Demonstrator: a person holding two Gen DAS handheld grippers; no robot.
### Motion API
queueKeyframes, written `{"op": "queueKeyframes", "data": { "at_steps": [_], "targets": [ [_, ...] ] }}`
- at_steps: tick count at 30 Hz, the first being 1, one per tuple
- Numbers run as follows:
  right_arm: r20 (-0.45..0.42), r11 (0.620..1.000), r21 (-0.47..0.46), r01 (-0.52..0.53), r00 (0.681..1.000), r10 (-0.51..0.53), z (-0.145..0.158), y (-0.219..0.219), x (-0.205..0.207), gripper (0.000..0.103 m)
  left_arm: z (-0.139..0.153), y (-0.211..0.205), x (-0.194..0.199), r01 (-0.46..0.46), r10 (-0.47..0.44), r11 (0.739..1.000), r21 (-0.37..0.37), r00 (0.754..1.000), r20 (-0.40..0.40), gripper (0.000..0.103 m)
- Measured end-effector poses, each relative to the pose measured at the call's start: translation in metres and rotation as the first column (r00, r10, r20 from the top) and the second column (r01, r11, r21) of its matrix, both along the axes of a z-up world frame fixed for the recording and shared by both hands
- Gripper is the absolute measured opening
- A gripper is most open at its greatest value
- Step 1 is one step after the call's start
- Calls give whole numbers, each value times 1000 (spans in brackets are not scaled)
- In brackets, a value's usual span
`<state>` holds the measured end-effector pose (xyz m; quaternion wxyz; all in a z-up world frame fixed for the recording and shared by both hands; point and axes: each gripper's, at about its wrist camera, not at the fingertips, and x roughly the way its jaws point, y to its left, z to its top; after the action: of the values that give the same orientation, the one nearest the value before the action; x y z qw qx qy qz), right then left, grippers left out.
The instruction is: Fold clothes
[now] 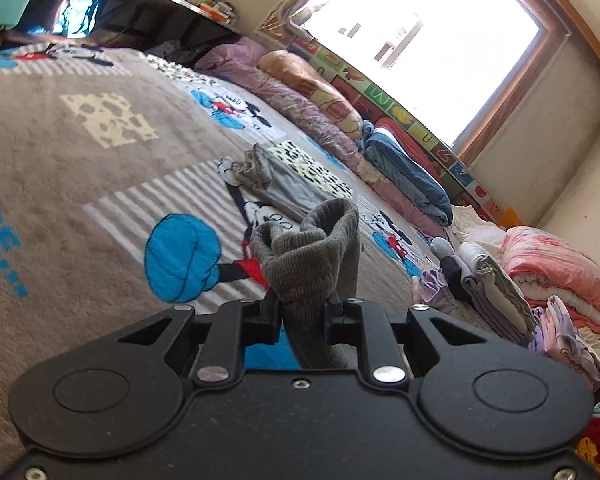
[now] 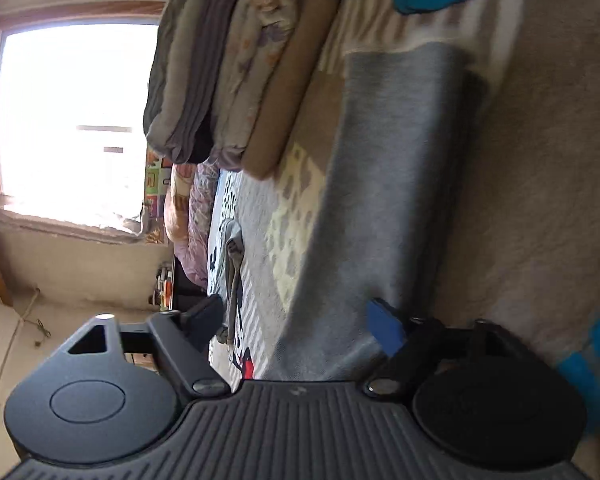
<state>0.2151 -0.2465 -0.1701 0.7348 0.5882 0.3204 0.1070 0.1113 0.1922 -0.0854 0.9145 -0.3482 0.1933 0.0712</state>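
The bed (image 1: 80, 168) is covered by a cartoon-mouse blanket bearing blue letters "SE..." at its edge. The left gripper (image 1: 302, 308) is clenched on a bunched grey ribbed knit garment (image 1: 312, 248), which rises just ahead of its jaws above the blanket. The right gripper (image 2: 300, 320) stands released, jaws apart, over a flat blue-grey garment (image 2: 388, 184) lying on the bed beside a stack of folded clothes (image 2: 228, 68).

We see matt black plastic on the left gripper (image 1: 302, 308) with shiny metal rivets, clamping a ribbed grey knit garment (image 1: 312, 248). Fuzzy plush blanket (image 1: 80, 184), smooth grey jersey cloth (image 2: 384, 184), ribbed right gripper (image 2: 300, 328) housing, wooden window frame (image 1: 556, 40).
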Motion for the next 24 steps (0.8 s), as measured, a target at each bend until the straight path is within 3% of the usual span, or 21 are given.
{"op": "queueKeyframes", "data": {
  "at_steps": [4, 5, 7, 12, 15, 16, 17, 18, 21, 24],
  "targets": [
    [10, 999, -27, 20, 1000, -20, 2, -22, -11, 65, -34, 11, -6, -31, 28, 997, -76, 999, -44, 16],
    [17, 999, -45, 24, 1000, -24, 6, -23, -13, 71, -40, 13, -8, -37, 33, 995, -92, 998, -49, 16],
    [37, 997, -73, 30, 999, -28, 18, -22, -14, 93, -49, 15, -10, -44, 38, 992, -116, 998, -53, 16],
    [108, 993, -3, -115, 988, 115, 33, 26, -3, 93, -34, 14, -10, -24, 21, 994, -111, 999, -27, 16],
    [86, 983, -66, -170, 981, 176, 15, 53, 1, 92, -28, 12, -14, -5, 4, 993, -116, 1000, -5, 16],
    [68, 974, -121, -189, 978, 198, 4, 60, 3, 88, -24, 11, -15, 2, -2, 994, -109, 1000, 2, 16],
    [88, 970, -161, -181, 977, 196, 0, 60, -1, 77, -20, 8, -16, 9, -8, 995, -97, 1000, 9, 16],
    [96, 974, -142, -175, 977, 189, 2, 57, -6, 77, -16, 6, -16, 17, -16, 996, -85, 1000, 19, 16],
    [119, 988, -49, -147, 981, 152, 11, 51, -13, 90, -2, -1, -16, 38, -35, 998, -56, 998, 50, 16],
    [131, 984, 106, -141, 983, 127, 13, 56, -17, 91, 8, -6, -12, 44, -42, 999, -31, 997, 63, 16]
  ]
}}
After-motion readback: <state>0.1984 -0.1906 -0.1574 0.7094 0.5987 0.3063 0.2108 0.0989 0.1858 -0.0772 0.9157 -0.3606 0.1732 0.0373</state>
